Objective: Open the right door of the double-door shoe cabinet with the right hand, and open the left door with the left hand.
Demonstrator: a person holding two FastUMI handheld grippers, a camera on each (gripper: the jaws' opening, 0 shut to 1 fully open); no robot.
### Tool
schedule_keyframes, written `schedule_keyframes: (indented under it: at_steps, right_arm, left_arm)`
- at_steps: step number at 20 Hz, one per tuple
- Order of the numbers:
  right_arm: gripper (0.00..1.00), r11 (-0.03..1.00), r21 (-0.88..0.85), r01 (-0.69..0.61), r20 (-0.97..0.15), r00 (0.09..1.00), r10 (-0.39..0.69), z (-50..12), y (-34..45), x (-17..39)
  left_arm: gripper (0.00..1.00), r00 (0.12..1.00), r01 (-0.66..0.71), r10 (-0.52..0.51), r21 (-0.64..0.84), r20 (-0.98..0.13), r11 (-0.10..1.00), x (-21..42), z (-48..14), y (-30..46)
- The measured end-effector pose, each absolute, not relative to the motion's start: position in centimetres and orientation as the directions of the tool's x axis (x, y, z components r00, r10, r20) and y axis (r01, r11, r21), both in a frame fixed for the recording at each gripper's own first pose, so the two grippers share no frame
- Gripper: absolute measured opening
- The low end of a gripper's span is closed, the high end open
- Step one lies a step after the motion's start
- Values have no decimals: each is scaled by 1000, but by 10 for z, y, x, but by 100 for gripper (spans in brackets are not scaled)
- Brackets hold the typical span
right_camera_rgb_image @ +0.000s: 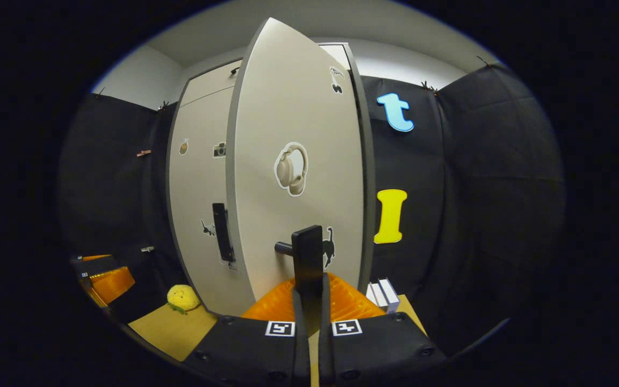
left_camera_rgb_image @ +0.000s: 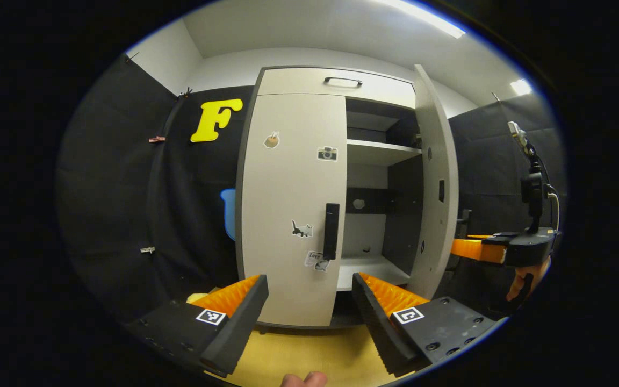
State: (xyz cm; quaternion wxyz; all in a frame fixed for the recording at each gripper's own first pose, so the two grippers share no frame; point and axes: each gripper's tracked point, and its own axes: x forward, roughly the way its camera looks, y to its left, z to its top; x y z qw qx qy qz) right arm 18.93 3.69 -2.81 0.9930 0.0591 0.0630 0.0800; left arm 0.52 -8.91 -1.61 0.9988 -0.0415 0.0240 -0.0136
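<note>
We're swinging the right door point(right_camera_rgb_image: 293, 161) open at frame center, right gripper point(right_camera_rgb_image: 309, 293) fingers clamped on its handle point(right_camera_rgb_image: 308, 258). Left gripper point(left_camera_rgb_image: 309, 301) fingers are spread apart, so we're lining up squarely on the left door's handle point(left_camera_rgb_image: 331, 231).

The shoe cabinet point(left_camera_rgb_image: 293, 215) stands on a yellowish floor point(left_camera_rgb_image: 299, 357). Left of the cabinet's base, a yellow plush toy point(right_camera_rgb_image: 182, 297) lies on the floor. Right of its base, two small white boxes point(right_camera_rgb_image: 383, 295) stand side by side on the floor.
</note>
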Motion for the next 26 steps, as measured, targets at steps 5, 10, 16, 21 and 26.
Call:
schedule_keyframes:
  at_steps: [5, 10, 16, 21, 26]
  right_arm:
    - [9, 992, 115, -45, -127, 990, 59, -31, 2, 188]
    - [5, 967, 225, -119, -160, 974, 158, -37, 16, 180]
    - [7, 980, 160, -118, -146, 979, 142, -37, 3, 181]
    - [28, 979, 187, -82, -127, 986, 107, -32, -3, 177]
    - [81, 972, 227, -62, -81, 993, 82, -20, -6, 176]
  left_arm:
    - [97, 997, 51, -55, -64, -55, 997, 13, -16, -121]
    - [97, 995, 76, -79, -49, -59, 996, 16, -12, -140]
    - [97, 994, 85, -87, -33, -67, 996, 19, -11, -148]
    - [97, 993, 89, -89, -3, -75, 996, 33, -11, -152]
    - [97, 993, 94, -93, 21, -70, 995, 66, -6, -158]
